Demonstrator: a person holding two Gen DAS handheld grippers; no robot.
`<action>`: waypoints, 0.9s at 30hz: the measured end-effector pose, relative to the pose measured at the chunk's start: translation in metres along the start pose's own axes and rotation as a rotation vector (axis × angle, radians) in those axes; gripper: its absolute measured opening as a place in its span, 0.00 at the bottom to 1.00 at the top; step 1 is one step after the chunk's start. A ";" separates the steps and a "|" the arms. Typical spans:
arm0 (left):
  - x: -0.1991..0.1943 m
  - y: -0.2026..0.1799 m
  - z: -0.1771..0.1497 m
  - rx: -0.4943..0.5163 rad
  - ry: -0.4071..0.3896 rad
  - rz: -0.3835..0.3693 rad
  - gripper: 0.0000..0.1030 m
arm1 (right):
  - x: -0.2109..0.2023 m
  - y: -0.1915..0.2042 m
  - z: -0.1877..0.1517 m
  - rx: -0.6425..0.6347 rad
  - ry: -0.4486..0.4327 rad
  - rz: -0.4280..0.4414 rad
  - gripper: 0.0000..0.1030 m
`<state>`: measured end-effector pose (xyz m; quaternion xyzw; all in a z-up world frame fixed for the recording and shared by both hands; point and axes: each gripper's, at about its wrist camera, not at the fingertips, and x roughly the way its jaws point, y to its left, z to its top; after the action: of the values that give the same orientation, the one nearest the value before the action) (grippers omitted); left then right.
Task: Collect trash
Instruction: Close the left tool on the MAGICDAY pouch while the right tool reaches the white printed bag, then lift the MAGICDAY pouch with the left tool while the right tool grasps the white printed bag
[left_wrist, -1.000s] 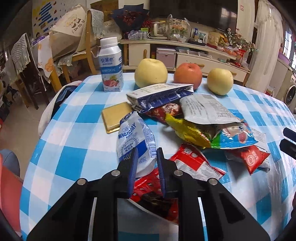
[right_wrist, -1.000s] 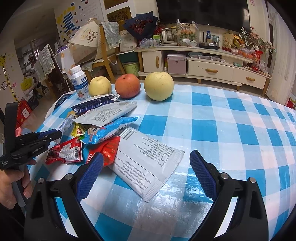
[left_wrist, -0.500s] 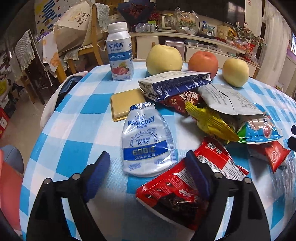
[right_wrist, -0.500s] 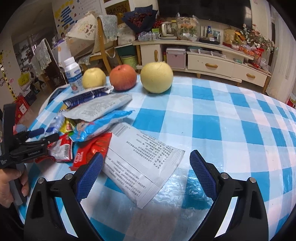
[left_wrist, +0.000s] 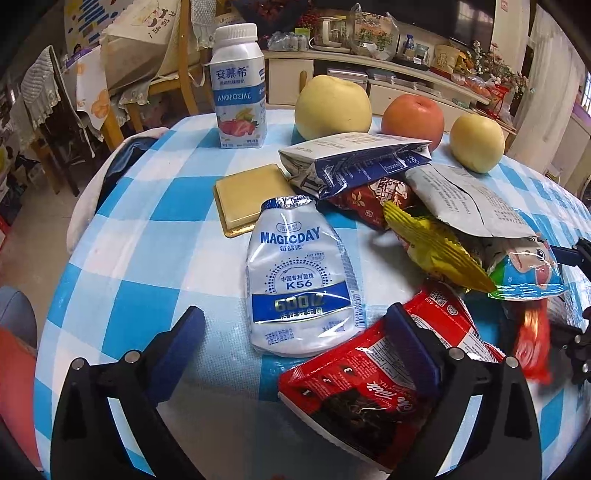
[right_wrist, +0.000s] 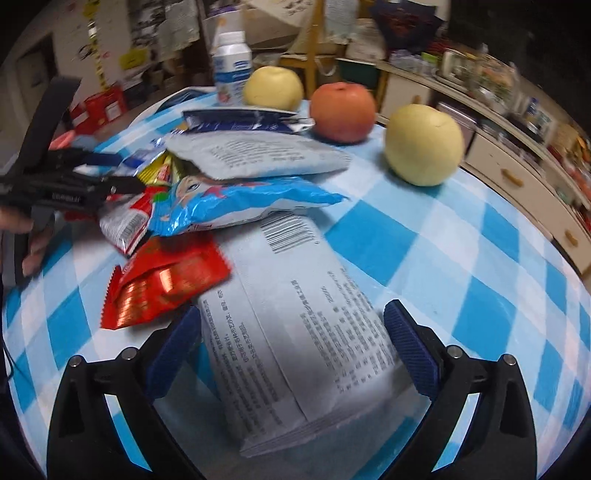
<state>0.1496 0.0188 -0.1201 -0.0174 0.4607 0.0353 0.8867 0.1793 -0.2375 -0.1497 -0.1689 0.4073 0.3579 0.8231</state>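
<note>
Left wrist view: round table with blue-checked cloth, sideboard behind. Left gripper jaws spread wide, nothing held; white drink pouch lies flat between them, red wrapper under the right finger. Milk bottle and three fruits stand at the far edge.

Right wrist view: same cloth. Right gripper jaws released, straddling a grey printed packet without clamping it. Red foil wrapper just beside it; blue snack bag overlaps the packet's far end.
</note>
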 end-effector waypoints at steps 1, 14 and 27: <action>0.001 0.002 0.000 -0.008 0.004 -0.008 0.95 | 0.002 -0.002 0.001 0.003 0.005 0.019 0.97; 0.005 0.003 0.002 -0.015 0.019 -0.030 0.95 | 0.004 0.001 0.004 -0.026 0.010 0.036 0.97; -0.013 0.000 0.000 -0.009 -0.043 -0.016 0.15 | -0.004 0.007 0.006 0.033 0.028 0.024 0.75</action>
<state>0.1424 0.0183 -0.1095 -0.0246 0.4411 0.0307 0.8966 0.1753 -0.2314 -0.1426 -0.1555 0.4266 0.3587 0.8155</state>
